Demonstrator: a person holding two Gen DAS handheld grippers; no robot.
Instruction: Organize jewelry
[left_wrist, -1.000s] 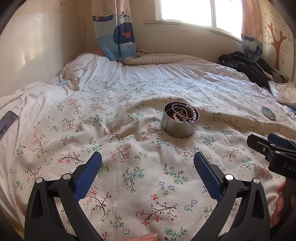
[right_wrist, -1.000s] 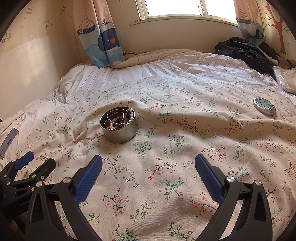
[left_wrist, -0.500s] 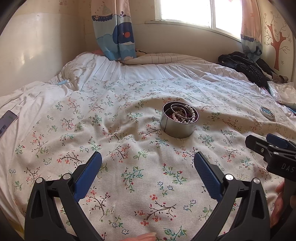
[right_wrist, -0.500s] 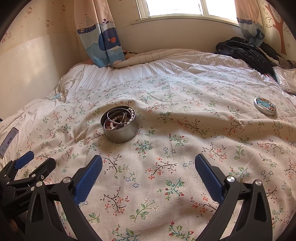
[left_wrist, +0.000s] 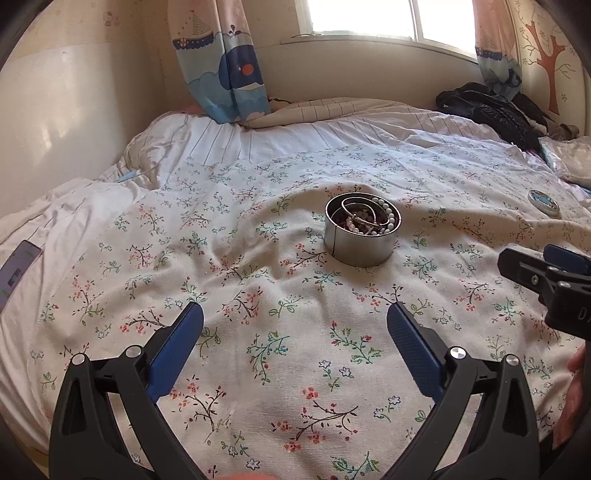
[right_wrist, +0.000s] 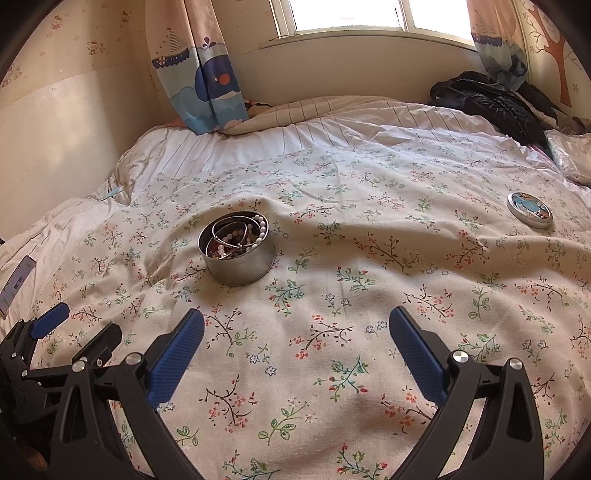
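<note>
Metal tin (left_wrist: 360, 236) of beads, lid (right_wrist: 530, 210) well apart; both grippers' jaws wide, empty.

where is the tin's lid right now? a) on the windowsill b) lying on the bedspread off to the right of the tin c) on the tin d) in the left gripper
b: the round lid lies flat on the floral bedspread, well apart from the open tin with its beads showing.
</note>
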